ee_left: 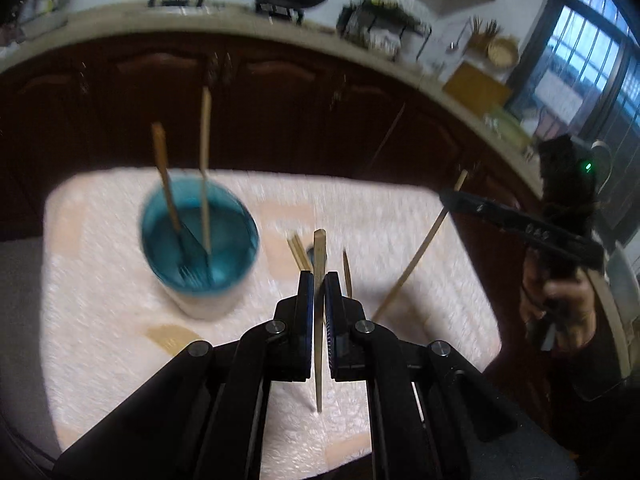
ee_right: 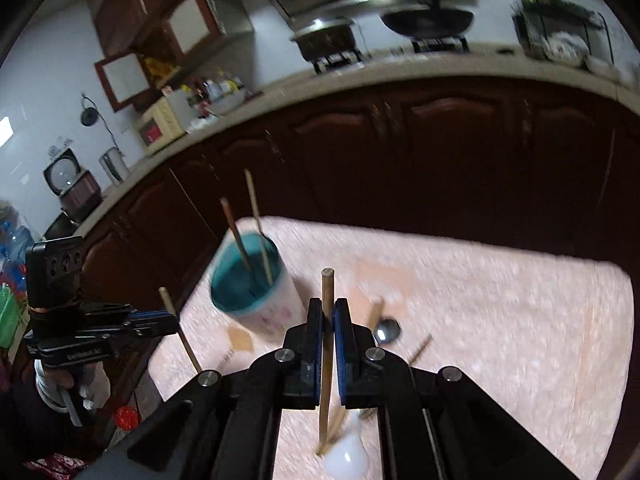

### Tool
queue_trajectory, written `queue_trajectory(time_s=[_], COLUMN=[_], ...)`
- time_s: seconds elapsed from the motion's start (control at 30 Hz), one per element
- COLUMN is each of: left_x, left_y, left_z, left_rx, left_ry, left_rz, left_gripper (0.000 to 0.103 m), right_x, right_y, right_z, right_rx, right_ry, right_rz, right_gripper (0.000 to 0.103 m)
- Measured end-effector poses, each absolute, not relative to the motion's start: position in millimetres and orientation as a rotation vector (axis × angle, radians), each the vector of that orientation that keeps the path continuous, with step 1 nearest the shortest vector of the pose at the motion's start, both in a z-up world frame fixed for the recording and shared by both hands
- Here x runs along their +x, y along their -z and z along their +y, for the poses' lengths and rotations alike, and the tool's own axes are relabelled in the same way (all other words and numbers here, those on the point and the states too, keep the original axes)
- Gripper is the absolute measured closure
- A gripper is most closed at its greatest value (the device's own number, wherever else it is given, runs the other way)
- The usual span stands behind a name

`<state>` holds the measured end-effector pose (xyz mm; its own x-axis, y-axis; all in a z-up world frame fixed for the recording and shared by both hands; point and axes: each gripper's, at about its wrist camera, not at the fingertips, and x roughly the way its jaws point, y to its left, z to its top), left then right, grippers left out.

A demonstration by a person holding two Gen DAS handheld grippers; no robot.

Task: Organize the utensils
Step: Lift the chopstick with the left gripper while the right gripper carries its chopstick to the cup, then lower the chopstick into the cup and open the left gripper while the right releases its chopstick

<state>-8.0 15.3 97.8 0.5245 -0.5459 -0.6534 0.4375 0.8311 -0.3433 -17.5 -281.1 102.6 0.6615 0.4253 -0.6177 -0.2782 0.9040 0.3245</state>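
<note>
A blue-lined cup (ee_left: 199, 240) stands on the white table (ee_left: 100, 264) and holds a fork and a chopstick (ee_left: 205, 168). My left gripper (ee_left: 319, 280) is shut on a wooden chopstick (ee_left: 319, 264), held upright to the right of the cup. My right gripper (ee_right: 328, 308) is shut on another wooden chopstick (ee_right: 327, 320), held upright right of the cup (ee_right: 252, 288). The right gripper also shows in the left wrist view (ee_left: 452, 198) with its chopstick (ee_left: 416, 264). The left gripper shows at the left of the right wrist view (ee_right: 172, 320).
Loose chopsticks (ee_left: 298, 254) and a metal spoon (ee_right: 387, 330) lie on the table beyond the grippers. A white spoon (ee_right: 348, 458) lies near my right gripper. Dark wooden cabinets (ee_right: 440, 152) and a counter with pots stand behind the table.
</note>
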Motion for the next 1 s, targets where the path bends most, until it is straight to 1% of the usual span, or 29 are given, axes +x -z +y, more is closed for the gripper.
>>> queue_trajectory(time_s=[0.2,0.3,0.47,0.57,0.7,0.87,1.0], left_x=[1,15,46,63,82,88,92], left_y=[-163,-185,-202,-192,-163,-124,-103], left_z=[45,56,73,78,79,78,71], left_rx=[-0.140,-0.136,-0.113,-0.103,-0.080,-0.081,-0.080], left_ry=[0.510,0.469,0.379,0.331,0.276,0.257,0.247], left_rz=[0.669,0.617,0.566,0.569,0.598,0.658,0.692], left_gripper=[0.099,0.099,0.099,0.099,0.099,0.099,0.099], right_x=[3,19,53,74,97,125,138], right_y=[-156,-179,-205,-206,-192,-154,-122], right_z=[-256,-238,-210,-195,-175,-152,-145], right_rx=[0.203,0.186,0.160,0.154,0.139,0.121,0.128], right_ry=[-0.448,-0.464,-0.474,-0.462,-0.448,-0.459,-0.473], right_rz=[0.647,0.615,0.581,0.564,0.558,0.637,0.703], right_gripper=[0.098,0.098,0.098,0.098,0.098,0.098,0.098])
